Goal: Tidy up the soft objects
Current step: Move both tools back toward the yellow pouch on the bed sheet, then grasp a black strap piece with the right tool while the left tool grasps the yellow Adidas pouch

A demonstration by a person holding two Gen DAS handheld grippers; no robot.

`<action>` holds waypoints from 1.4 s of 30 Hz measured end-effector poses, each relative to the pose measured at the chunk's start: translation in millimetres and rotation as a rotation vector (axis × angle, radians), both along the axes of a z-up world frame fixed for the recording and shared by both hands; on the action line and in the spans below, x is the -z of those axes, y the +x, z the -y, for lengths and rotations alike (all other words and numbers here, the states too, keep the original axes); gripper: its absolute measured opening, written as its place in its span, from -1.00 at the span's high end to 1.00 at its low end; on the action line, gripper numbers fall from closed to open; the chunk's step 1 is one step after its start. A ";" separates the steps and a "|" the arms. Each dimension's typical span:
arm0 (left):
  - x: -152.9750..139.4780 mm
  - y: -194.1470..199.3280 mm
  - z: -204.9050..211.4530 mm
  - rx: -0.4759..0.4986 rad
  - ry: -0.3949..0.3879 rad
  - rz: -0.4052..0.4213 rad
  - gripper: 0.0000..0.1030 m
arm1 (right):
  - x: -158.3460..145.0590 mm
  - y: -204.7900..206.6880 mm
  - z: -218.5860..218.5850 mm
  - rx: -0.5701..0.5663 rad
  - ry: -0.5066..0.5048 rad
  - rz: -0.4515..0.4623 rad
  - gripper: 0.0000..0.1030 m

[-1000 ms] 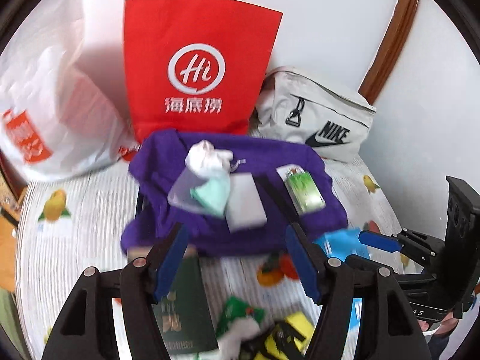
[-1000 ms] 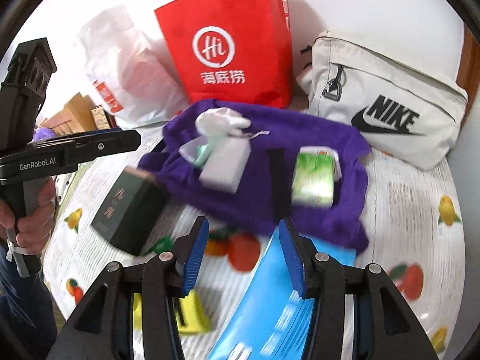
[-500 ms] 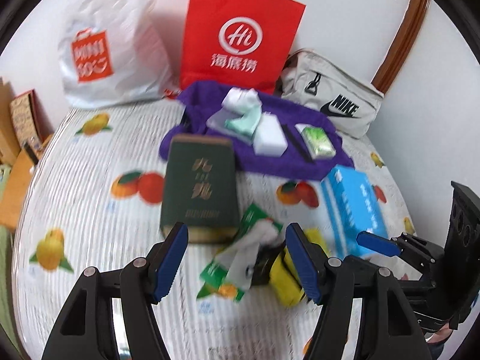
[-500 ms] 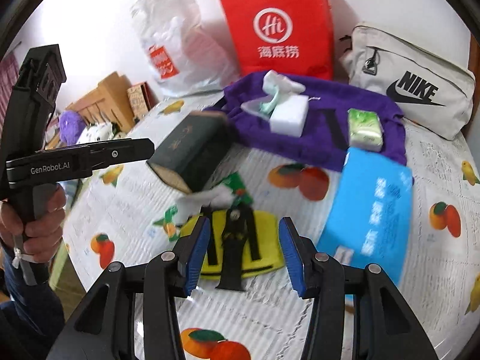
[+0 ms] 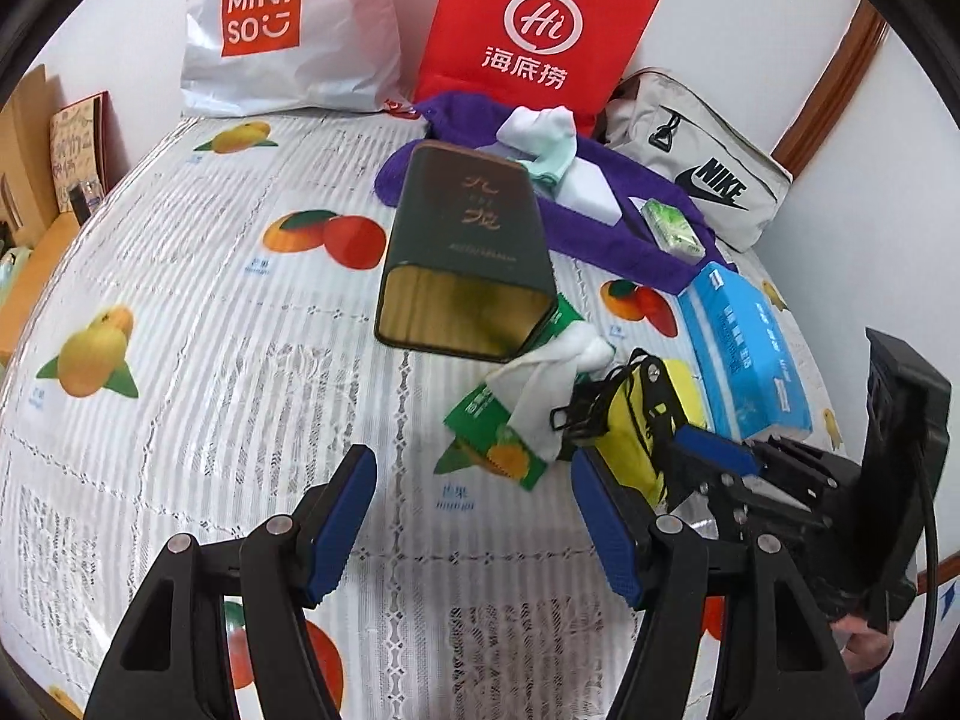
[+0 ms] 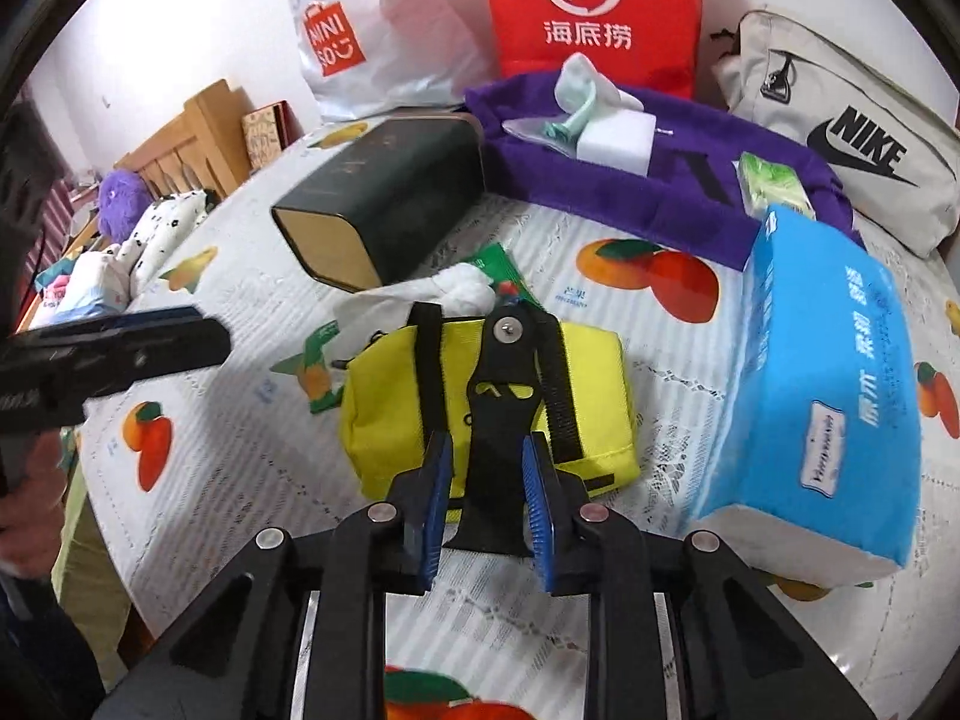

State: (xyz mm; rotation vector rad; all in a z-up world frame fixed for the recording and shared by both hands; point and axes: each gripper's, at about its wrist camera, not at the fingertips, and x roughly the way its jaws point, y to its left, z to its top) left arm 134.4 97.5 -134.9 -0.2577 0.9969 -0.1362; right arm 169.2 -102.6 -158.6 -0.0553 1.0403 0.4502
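Partly hidden: yellow pouch (image 5: 630,438) in the left wrist view, its near end behind the right hand-held gripper (image 5: 714,447); green wipes packet (image 6: 312,360) in the right wrist view, largely under the pouch and a crumpled white tissue (image 6: 456,288). Cut off at the frame top: red paper bag (image 5: 534,30) and white Miniso bag (image 5: 282,30). Small lettering on the blue tissue pack (image 6: 828,396) hard to make out.

Right hand-held gripper (image 6: 486,510): fingers narrowed around the black strap tab (image 6: 498,420) of the yellow pouch (image 6: 486,396), pads (image 6: 441,492) beside the tab; actual contact not discernible. Pouch flat on the fruit-print tablecloth (image 6: 600,612), directly at 12 o'clock of this gripper, blue tissue pack at 2 o'clock.

Left hand-held gripper (image 5: 474,522): fingers spread wide, nothing between them, above the cloth. Green wipes packet (image 5: 504,438) near at 12 o'clock, pouch at 1 o'clock, dark green tin (image 5: 468,252) farther at 12 o'clock, lying on its side. Purple cloth (image 5: 606,222) beyond the tin, bearing a white sponge (image 5: 585,192), pale socks (image 5: 540,132) and a small green tissue pack (image 5: 672,225). Beige Nike bag (image 5: 696,162) at 1 o'clock, against the wall.
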 end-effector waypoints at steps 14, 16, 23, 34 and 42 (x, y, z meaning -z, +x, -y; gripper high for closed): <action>12.1 1.5 0.7 0.014 -0.026 -0.018 -0.27 | -4.0 -6.8 -3.1 -0.028 -0.055 0.041 0.59; 13.2 1.1 1.3 0.019 -0.025 -0.020 -0.27 | 3.7 -5.3 -5.7 -0.032 -0.080 0.019 0.58; 17.6 1.2 -1.3 0.011 -0.040 -0.033 -0.27 | 11.1 -0.3 -9.0 -0.038 -0.067 0.017 0.58; 7.9 7.8 22.6 0.088 -0.071 0.006 -0.27 | -19.4 -23.4 11.3 -0.024 0.012 0.078 0.60; 12.3 24.0 63.5 0.145 -0.077 0.004 -0.27 | -32.6 -50.0 45.2 0.034 0.007 0.095 0.60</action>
